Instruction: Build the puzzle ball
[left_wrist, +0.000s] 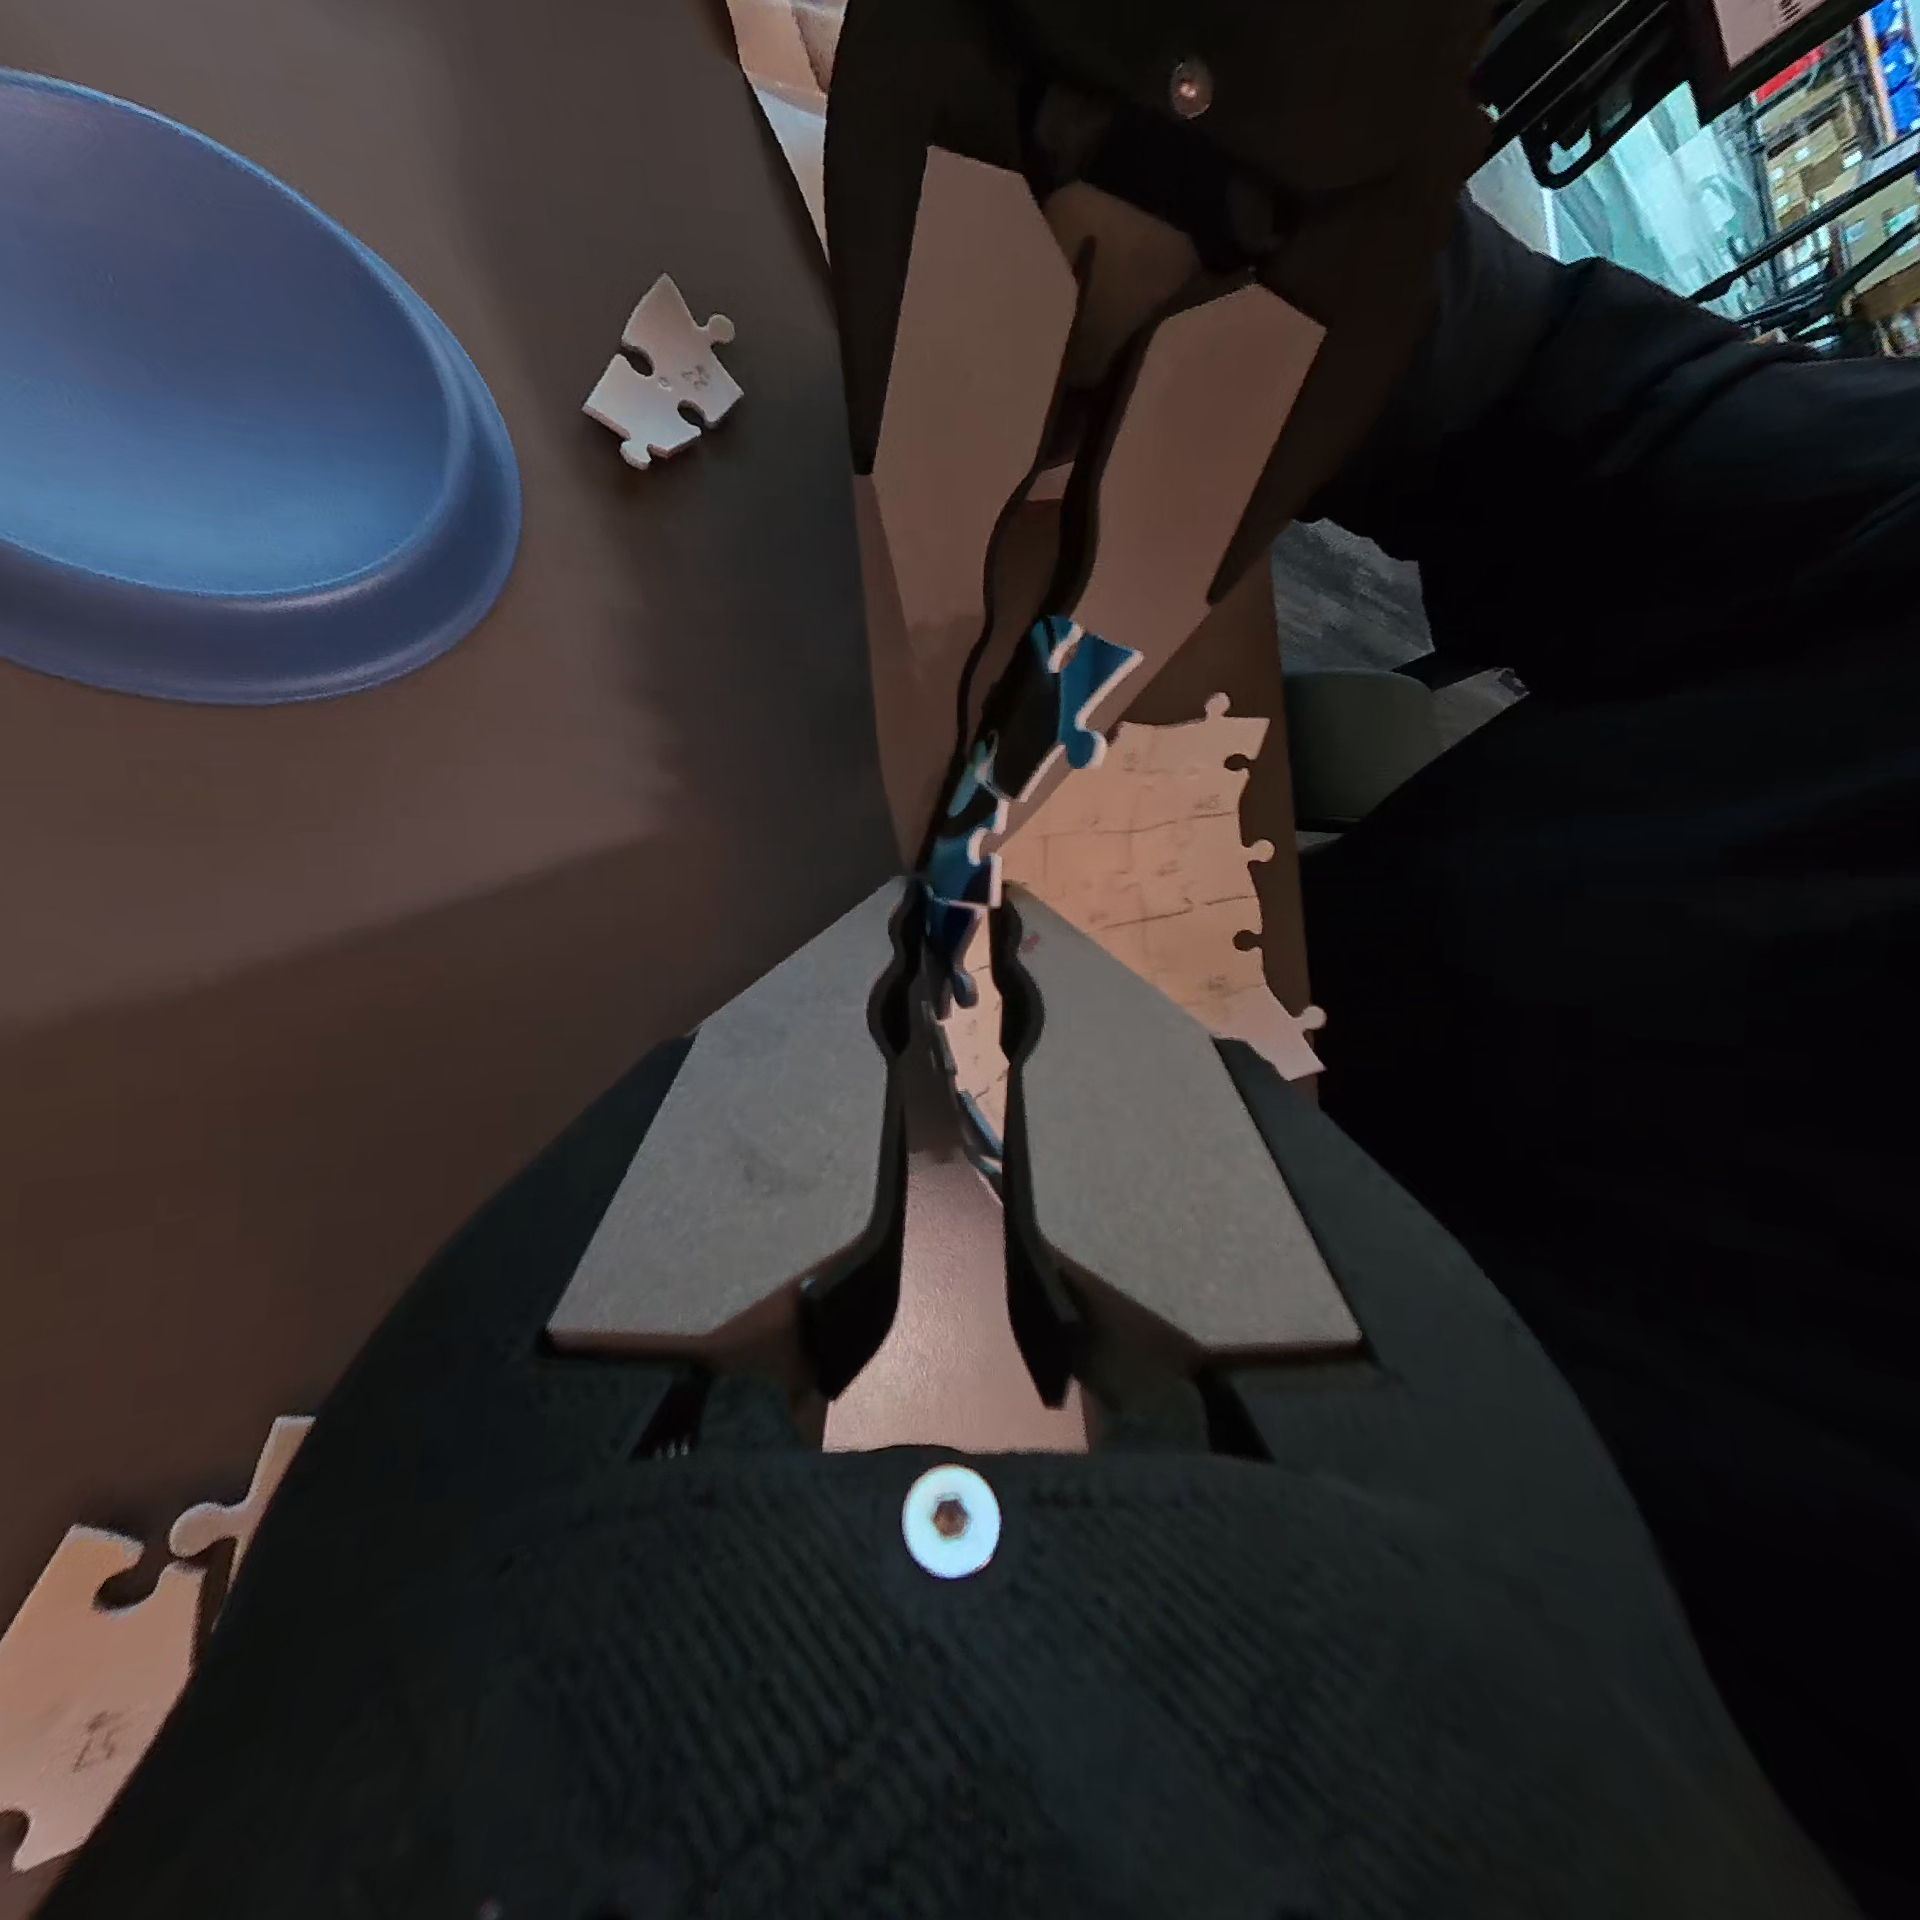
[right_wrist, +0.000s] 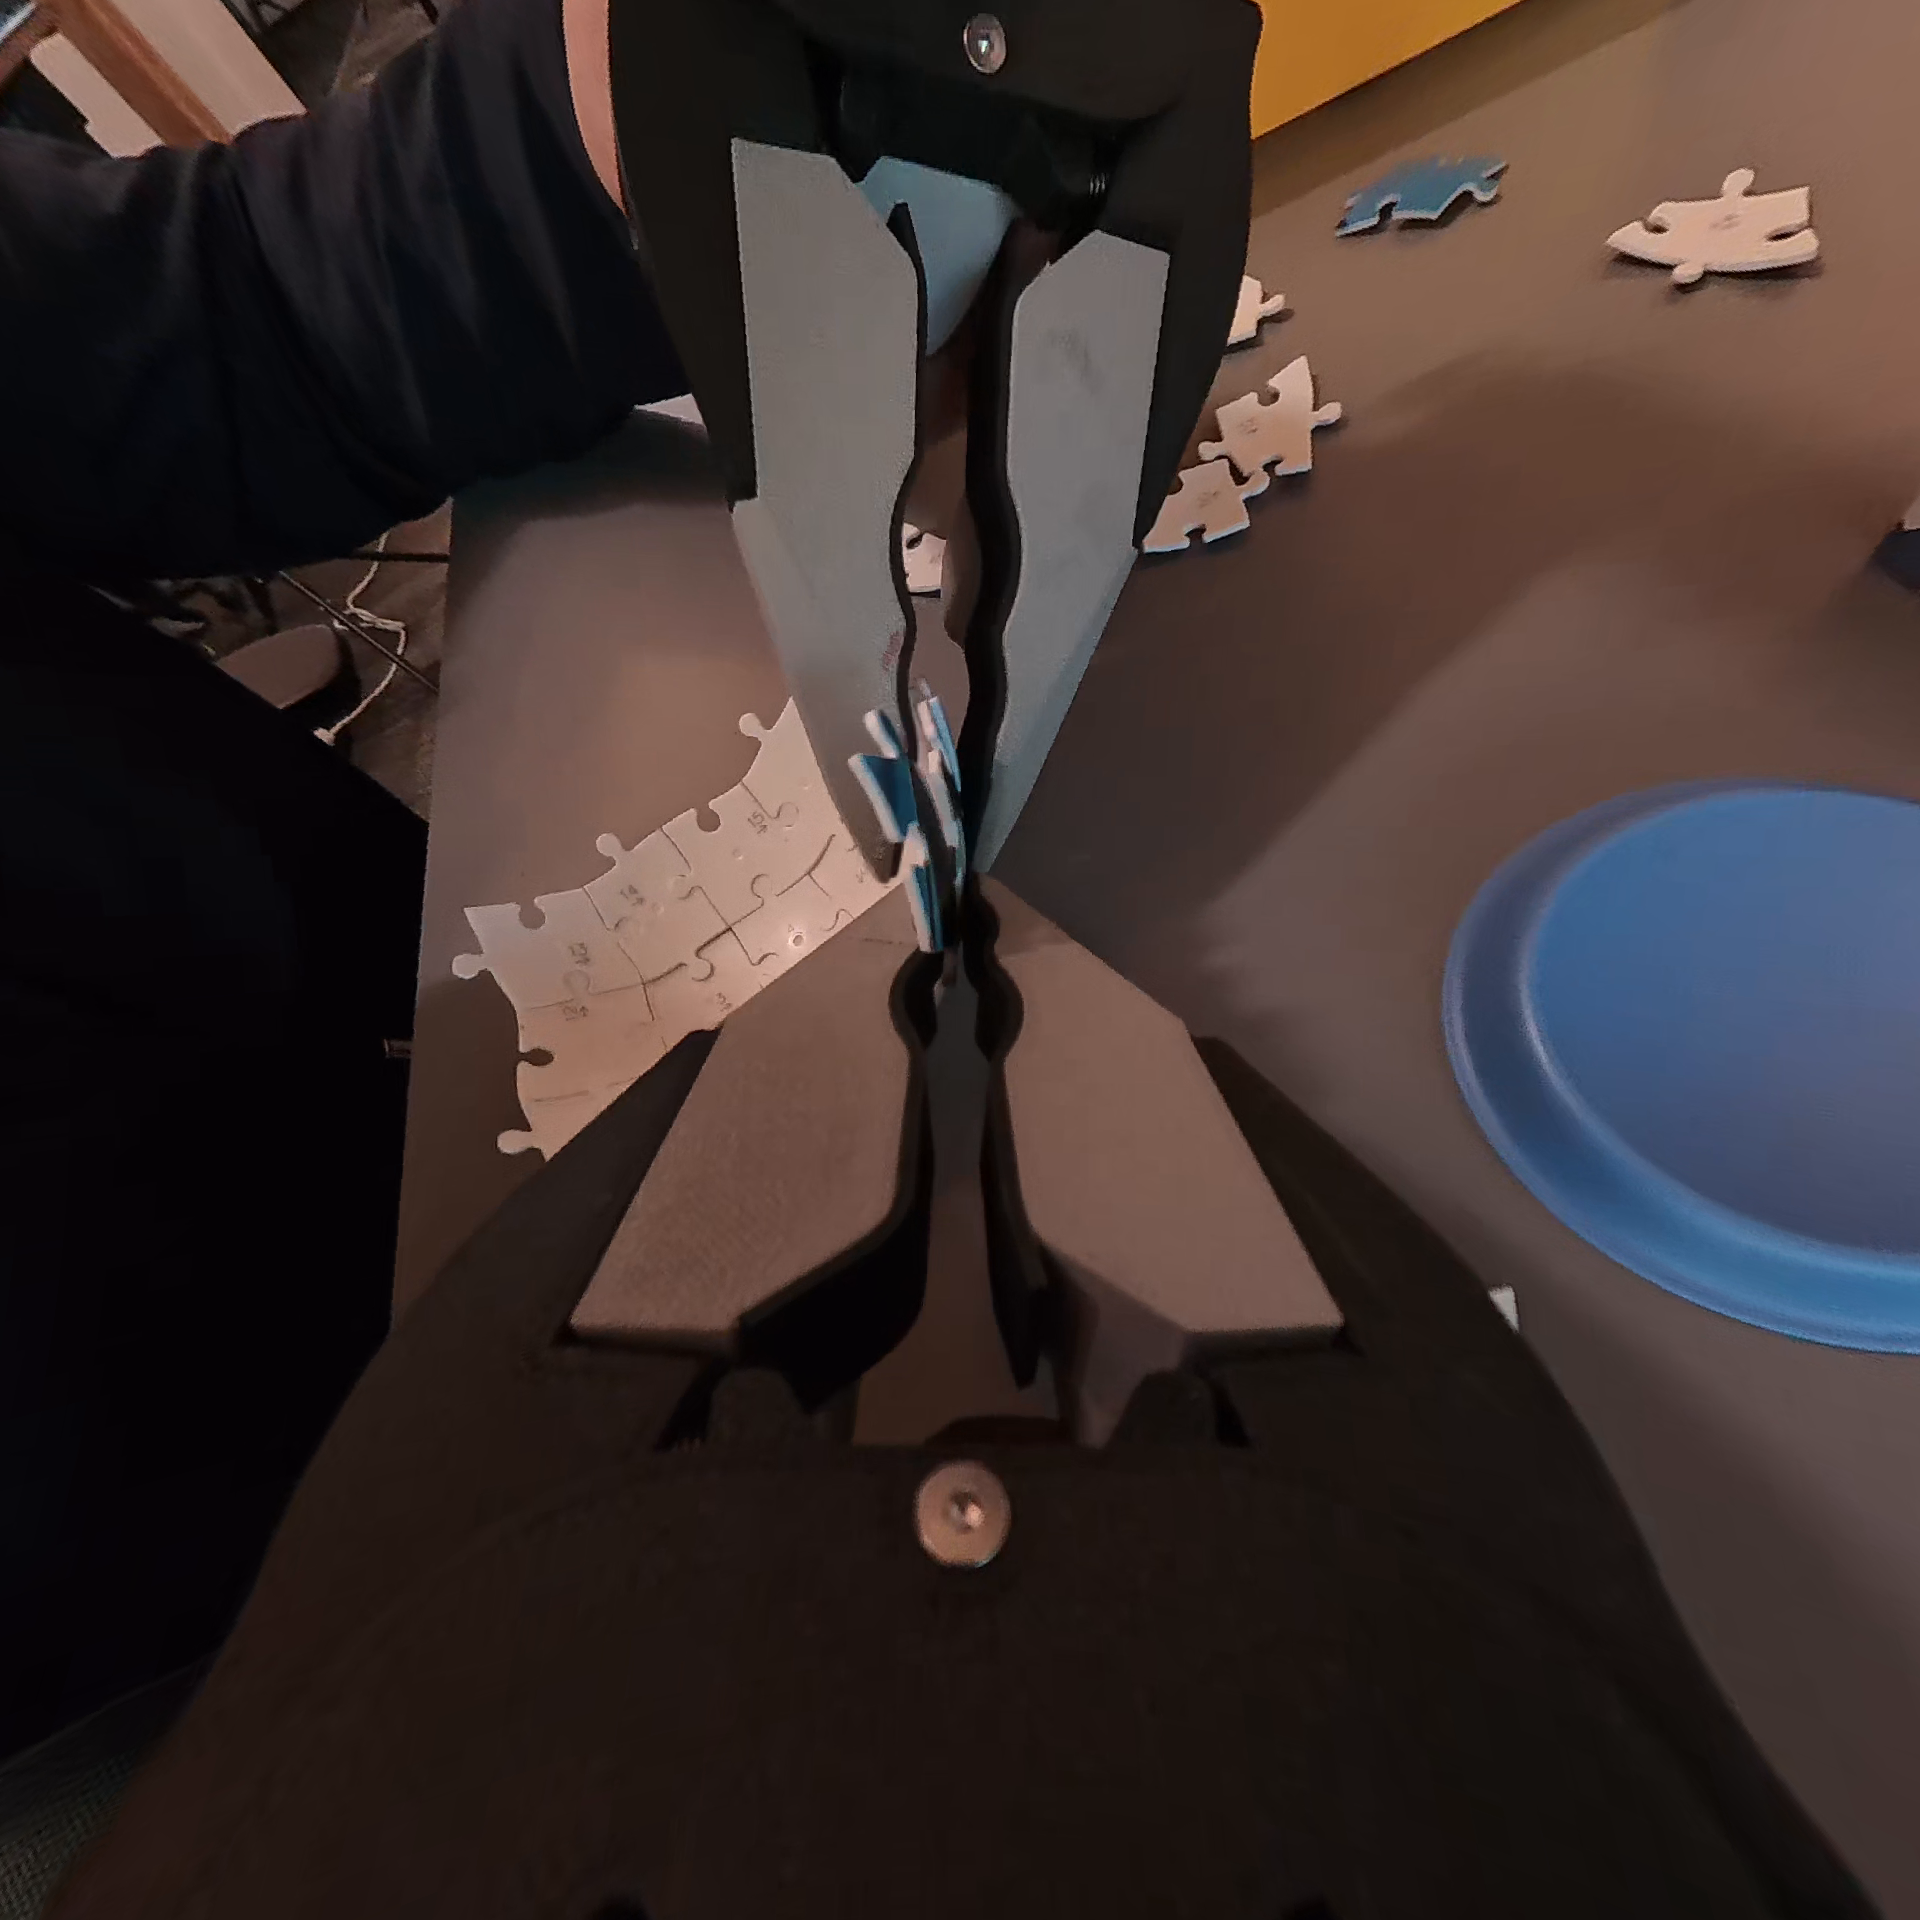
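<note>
My left gripper and right gripper meet tip to tip above the brown table. The left gripper is shut on the edge of a curved section of joined puzzle pieces, white numbered underside showing; it also shows in the right wrist view. The right gripper comes in from the top of the left wrist view, shut on a blue puzzle piece, held against the section's edge. The left gripper shows at the top of the right wrist view. The seam between the pieces is mostly hidden by the fingers.
A blue plate lies on the table. Loose pieces lie white side up, one blue side up. A person's dark sleeve is beside the table edge. My left and right fingertips are right by each other. From either gripper's tips it is about 12 centimetres to the blue plate. It is also in sight in the left wrist view.
</note>
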